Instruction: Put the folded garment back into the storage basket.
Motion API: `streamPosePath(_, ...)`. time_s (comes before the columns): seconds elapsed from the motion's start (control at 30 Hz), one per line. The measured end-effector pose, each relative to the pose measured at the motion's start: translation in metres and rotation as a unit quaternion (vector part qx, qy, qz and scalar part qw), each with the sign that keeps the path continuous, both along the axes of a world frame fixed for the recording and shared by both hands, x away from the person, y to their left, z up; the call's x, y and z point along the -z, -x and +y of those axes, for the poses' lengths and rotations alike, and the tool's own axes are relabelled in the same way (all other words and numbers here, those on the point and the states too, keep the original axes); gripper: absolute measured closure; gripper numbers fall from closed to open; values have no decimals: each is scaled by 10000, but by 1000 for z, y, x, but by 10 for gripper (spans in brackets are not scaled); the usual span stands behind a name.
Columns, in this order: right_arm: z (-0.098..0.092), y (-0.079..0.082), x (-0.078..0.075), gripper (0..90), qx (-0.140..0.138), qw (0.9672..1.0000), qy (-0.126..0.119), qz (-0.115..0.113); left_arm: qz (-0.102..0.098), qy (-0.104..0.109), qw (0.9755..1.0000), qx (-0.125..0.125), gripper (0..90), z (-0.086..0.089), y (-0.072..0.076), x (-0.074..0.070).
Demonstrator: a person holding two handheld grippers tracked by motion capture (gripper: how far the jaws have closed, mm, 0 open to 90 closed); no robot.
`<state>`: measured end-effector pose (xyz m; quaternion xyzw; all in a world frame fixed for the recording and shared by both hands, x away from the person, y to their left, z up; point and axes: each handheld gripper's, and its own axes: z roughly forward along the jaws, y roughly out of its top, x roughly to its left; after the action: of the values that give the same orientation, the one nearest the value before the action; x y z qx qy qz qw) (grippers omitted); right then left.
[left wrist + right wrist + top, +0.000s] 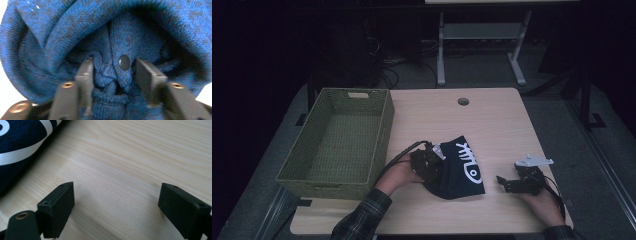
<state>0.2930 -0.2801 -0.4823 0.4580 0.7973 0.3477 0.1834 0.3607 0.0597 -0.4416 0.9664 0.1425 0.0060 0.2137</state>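
Pale wood table (492, 120) bears a green woven basket (339, 140) on the left and, just right of it, a dark blue garment (462, 167) whose bunched fabric the left gripper (428, 164) has clenched, while the right gripper (518, 182) rests beside it, jaws spread on nothing.

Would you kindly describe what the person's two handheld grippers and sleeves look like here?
Both are black two-jaw tools. The left gripper has a black cable looping from it and a grey plate on top; its flat grey-black fingers have brass-coloured screws. The right gripper bears a grey three-cornered plate, with blocky black fingers. The left forearm wears a plaid sleeve.
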Motion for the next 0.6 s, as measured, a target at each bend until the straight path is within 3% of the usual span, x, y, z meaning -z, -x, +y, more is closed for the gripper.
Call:
streamPosePath(0.03,0,0,0,133,0,10000,0,0,44,22,10000,0,658,1,-1,0)
streamPosePath(0.13,0,0,0,133,-4,10000,4,0,130,24,9999,-60,703,1,-2,-1)
streamPosePath(0.33,0,0,0,132,0,10000,0,4,205,173,9993,-275,722,3,-4,-5)
streamPosePath(0.6,0,0,0,132,-1,10000,2,2,209,436,9980,-417,724,8,-2,-23)
